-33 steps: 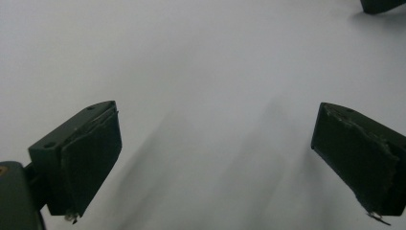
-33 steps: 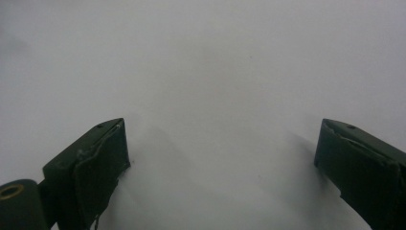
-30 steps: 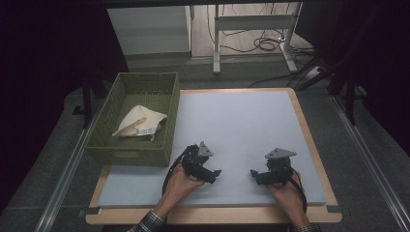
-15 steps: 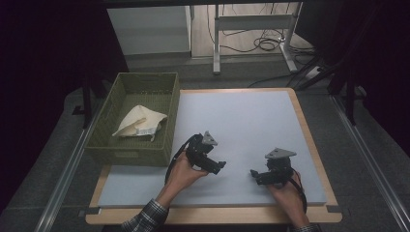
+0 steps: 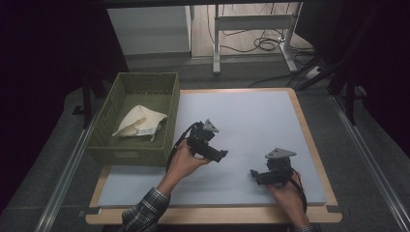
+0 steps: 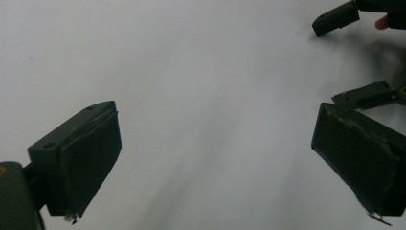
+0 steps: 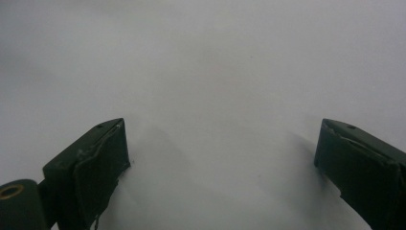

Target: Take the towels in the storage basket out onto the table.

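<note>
A cream cloth [image 5: 140,123] lies crumpled in the olive green basket [image 5: 126,153] at the table's left. My left gripper [image 5: 221,155] is held above the pale blue mat [image 5: 246,116], right of the basket, jaws wide apart and empty [image 6: 215,158]. My right gripper [image 5: 255,175] rests low near the front right of the mat, also open with nothing between its jaws [image 7: 222,167]. The left gripper view shows the right gripper's jaws [image 6: 335,17] at its upper right.
The mat covers a wooden table [image 5: 309,145] whose edge frames it. Behind the table stand a white cabinet [image 5: 150,29] and a metal desk frame [image 5: 251,29] with cables on the floor. Dark surroundings flank both sides.
My left gripper has risen and moved away from the front edge, toward the mat's middle. The right gripper has stayed put.
</note>
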Demonstrator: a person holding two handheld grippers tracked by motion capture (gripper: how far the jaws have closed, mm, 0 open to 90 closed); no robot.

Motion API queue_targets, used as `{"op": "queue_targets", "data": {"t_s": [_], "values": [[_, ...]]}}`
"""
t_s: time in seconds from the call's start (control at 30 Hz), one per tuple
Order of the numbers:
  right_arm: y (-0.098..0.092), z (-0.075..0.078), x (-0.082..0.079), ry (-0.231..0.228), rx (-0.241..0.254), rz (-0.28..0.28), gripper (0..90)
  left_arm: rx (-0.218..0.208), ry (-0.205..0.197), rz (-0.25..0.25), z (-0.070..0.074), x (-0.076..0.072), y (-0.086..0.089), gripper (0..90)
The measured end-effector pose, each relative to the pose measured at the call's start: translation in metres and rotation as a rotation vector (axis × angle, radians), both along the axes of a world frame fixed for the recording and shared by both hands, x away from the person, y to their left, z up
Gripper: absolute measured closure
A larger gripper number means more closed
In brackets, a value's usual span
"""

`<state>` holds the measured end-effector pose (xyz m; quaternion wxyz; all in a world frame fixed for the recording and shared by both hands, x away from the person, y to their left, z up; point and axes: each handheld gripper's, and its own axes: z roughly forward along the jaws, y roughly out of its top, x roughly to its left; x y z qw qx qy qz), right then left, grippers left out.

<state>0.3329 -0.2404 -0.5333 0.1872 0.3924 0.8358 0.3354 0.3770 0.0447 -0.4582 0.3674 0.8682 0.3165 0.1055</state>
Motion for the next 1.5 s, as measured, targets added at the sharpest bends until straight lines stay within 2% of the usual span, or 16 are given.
{"op": "queue_targets", "data": {"t_s": [0.2,0.37,0.4,0.7,0.8,0.83,0.87,0.9,0.93,1.07,1.3,1.33,1.43,1.5], "values": [[0.000,0.000,0.000,-0.001,0.002,0.000,4.6,0.021,-0.001,0.017,0.014,0.012,0.004,2.9],[0.000,0.000,0.000,0.000,0.002,-0.001,4.6,0.021,0.005,0.029,0.021,0.020,0.009,2.5],[0.000,0.000,0.000,-0.002,0.002,0.000,4.6,0.035,0.006,0.034,0.025,0.024,0.013,2.4],[0.000,0.000,0.000,0.000,0.002,-0.001,4.6,0.043,0.010,0.087,0.042,0.038,0.033,1.8],[0.000,0.000,0.000,0.000,0.002,-0.001,4.6,0.039,0.017,0.122,0.047,0.046,0.049,1.8],[0.000,0.000,0.000,0.000,0.002,-0.001,4.6,0.039,0.017,0.122,0.047,0.046,0.049,1.8],[0.000,0.000,0.000,0.000,0.002,-0.001,4.6,0.037,0.014,0.142,0.050,0.049,0.057,1.9],[0.000,0.000,0.000,0.000,0.002,-0.001,4.6,0.037,0.014,0.142,0.050,0.049,0.057,1.9],[0.000,0.000,0.000,0.000,0.002,-0.001,4.6,0.036,0.017,0.158,0.051,0.053,0.067,1.9],[0.000,0.000,0.000,0.000,0.002,-0.001,4.6,0.047,0.016,0.190,0.053,0.058,0.080,1.9],[0.000,0.000,0.000,0.001,0.003,-0.001,4.6,0.046,0.017,0.257,0.059,0.069,0.115,2.0],[0.000,0.000,0.000,0.000,0.002,-0.001,4.6,0.053,0.019,0.273,0.060,0.071,0.124,2.0],[0.000,0.000,0.000,0.000,0.002,-0.001,4.6,0.043,0.029,0.294,0.061,0.073,0.134,2.0],[0.000,0.000,0.000,0.000,0.002,-0.001,4.6,0.029,0.045,0.325,0.061,0.076,0.149,2.0]]}}
